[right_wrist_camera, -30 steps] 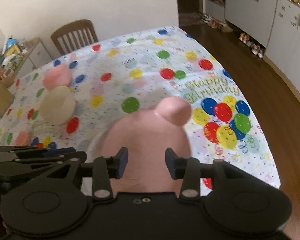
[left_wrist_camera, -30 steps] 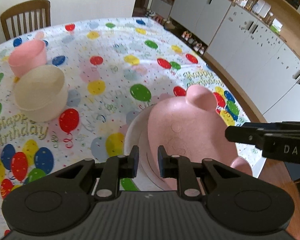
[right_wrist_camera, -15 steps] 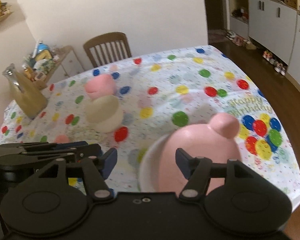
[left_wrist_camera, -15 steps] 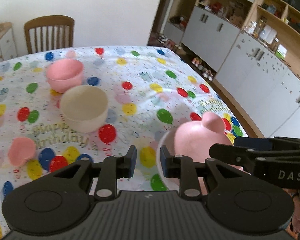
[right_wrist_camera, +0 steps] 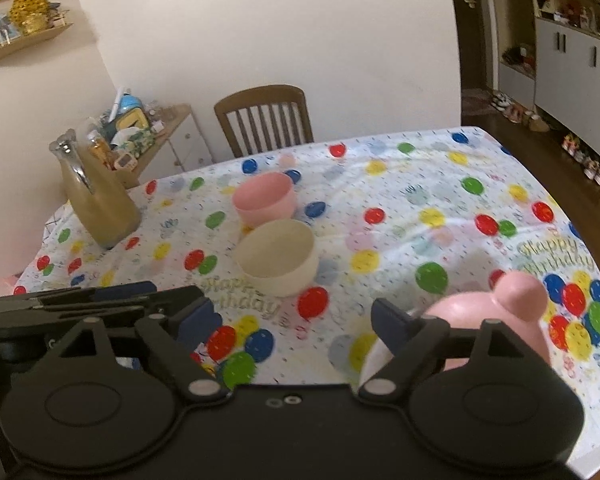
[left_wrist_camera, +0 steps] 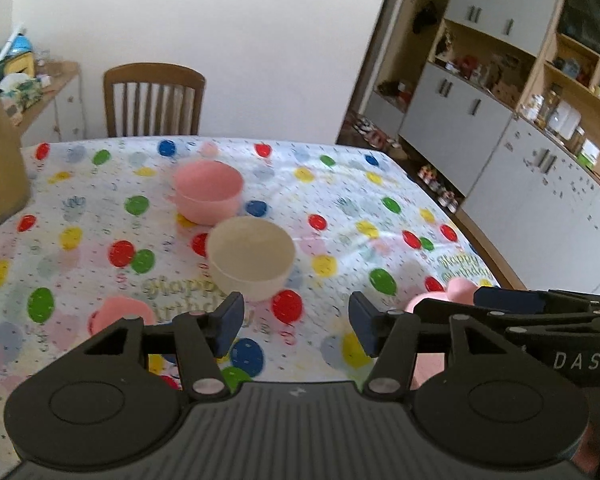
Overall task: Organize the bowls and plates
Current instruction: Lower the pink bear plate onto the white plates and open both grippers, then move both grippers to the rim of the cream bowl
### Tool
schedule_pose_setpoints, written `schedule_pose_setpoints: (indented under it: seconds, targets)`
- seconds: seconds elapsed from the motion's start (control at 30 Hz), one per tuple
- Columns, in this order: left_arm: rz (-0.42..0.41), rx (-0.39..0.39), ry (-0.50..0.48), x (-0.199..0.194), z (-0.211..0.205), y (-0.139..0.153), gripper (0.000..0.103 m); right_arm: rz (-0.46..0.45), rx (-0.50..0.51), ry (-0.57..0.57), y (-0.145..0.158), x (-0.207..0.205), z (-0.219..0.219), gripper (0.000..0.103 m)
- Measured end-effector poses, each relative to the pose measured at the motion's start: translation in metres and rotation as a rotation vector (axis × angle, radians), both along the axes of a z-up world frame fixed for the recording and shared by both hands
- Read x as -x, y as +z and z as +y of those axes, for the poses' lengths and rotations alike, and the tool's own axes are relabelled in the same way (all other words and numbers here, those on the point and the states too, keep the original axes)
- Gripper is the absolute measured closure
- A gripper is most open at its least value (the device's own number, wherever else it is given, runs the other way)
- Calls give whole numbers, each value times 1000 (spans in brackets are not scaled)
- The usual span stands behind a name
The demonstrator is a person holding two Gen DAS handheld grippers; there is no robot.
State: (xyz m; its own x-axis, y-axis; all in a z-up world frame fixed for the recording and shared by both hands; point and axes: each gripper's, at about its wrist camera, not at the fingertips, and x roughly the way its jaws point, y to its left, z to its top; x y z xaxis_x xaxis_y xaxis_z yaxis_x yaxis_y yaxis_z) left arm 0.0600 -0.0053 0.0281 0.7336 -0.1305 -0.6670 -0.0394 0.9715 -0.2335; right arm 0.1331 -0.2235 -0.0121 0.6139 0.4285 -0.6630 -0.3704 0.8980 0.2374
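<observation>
A pink bear-eared plate (right_wrist_camera: 496, 312) lies on a white plate (right_wrist_camera: 374, 358) at the near right of the table; its ear shows in the left wrist view (left_wrist_camera: 460, 290). A cream bowl (left_wrist_camera: 252, 256) (right_wrist_camera: 278, 256) stands mid-table, a pink bowl (left_wrist_camera: 210, 190) (right_wrist_camera: 264, 198) just behind it. A small pink dish (left_wrist_camera: 120, 314) lies near left. My left gripper (left_wrist_camera: 296, 324) is open and empty above the table, short of the cream bowl. My right gripper (right_wrist_camera: 292, 320) is open and empty, left of the stacked plates.
A balloon-print tablecloth (right_wrist_camera: 420, 200) covers the table. A glass jug of yellowish liquid (right_wrist_camera: 96, 204) stands at the far left. A wooden chair (right_wrist_camera: 264, 118) is behind the table. Cabinets (left_wrist_camera: 520, 152) line the right wall.
Both grippers pulled back and up from the stacked plates and opened wider. The views now tilt toward the bowls at mid-table.
</observation>
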Motion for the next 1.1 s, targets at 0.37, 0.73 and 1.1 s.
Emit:
schedule_pose_setpoints:
  seconds: [0.37, 0.73, 1.1]
  targets:
    - [-26, -56, 96, -15, 31, -5, 23, -49, 2, 51, 2, -29, 30, 0]
    - [63, -63, 195, -77, 46, -38, 22, 48, 26, 54, -30, -106, 46, 0]
    - [182, -43, 251, -133, 53, -82, 22, 171, 65, 66, -74, -171, 57, 4]
